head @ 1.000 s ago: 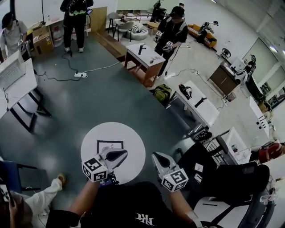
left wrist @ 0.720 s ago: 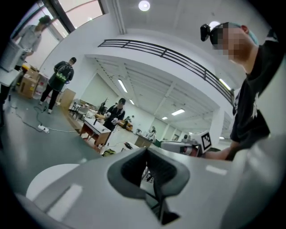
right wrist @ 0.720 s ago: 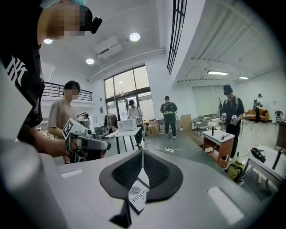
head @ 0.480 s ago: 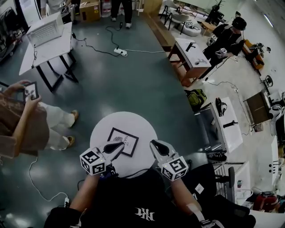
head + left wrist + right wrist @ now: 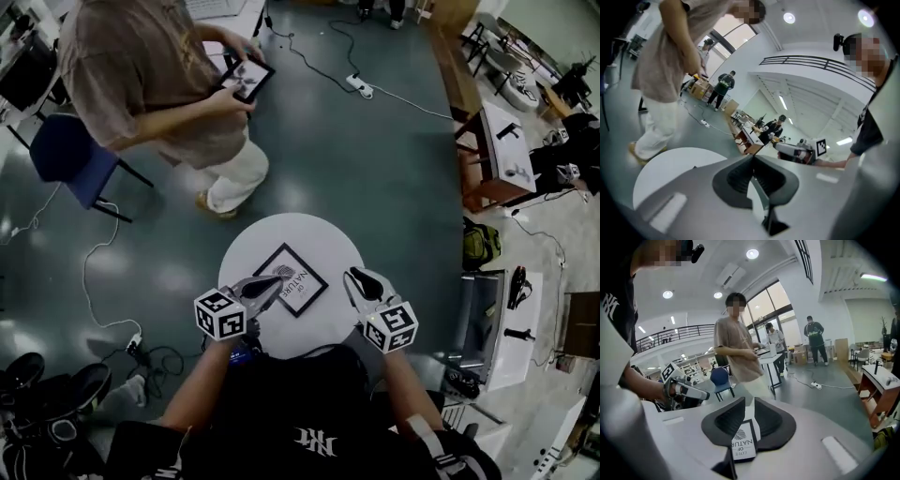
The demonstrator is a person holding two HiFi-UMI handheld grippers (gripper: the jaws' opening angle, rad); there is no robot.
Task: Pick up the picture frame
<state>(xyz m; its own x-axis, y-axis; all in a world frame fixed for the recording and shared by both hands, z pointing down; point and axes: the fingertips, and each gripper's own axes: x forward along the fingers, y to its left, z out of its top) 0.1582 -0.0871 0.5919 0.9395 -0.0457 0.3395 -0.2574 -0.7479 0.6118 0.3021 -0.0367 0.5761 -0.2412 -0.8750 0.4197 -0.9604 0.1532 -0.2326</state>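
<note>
The picture frame [image 5: 292, 279], black-edged with a white print, lies flat on the round white table [image 5: 323, 239]. My left gripper [image 5: 270, 286] is shut, and its tips are at the frame's left edge. In the left gripper view its jaws [image 5: 752, 159] meet over the white table [image 5: 661, 173]. My right gripper [image 5: 355, 277] hovers at the table's right side, a little right of the frame. Its jaws are opening with nothing pressed between them. In the right gripper view the picture frame [image 5: 744, 442] shows through the gap of the right gripper [image 5: 749, 404].
A person [image 5: 159, 75] holding a tablet [image 5: 246, 77] stands just beyond the table. A blue chair [image 5: 70, 155] is at the left. A power strip [image 5: 359, 86] and cables lie on the floor. At the right are a wooden table [image 5: 497, 150], a green bag [image 5: 480, 246] and a grey desk [image 5: 497, 319].
Both grippers came forward over the table toward the frame. The right jaws went from shut to parted. The head view swung, and the person with the tablet now stands close.
</note>
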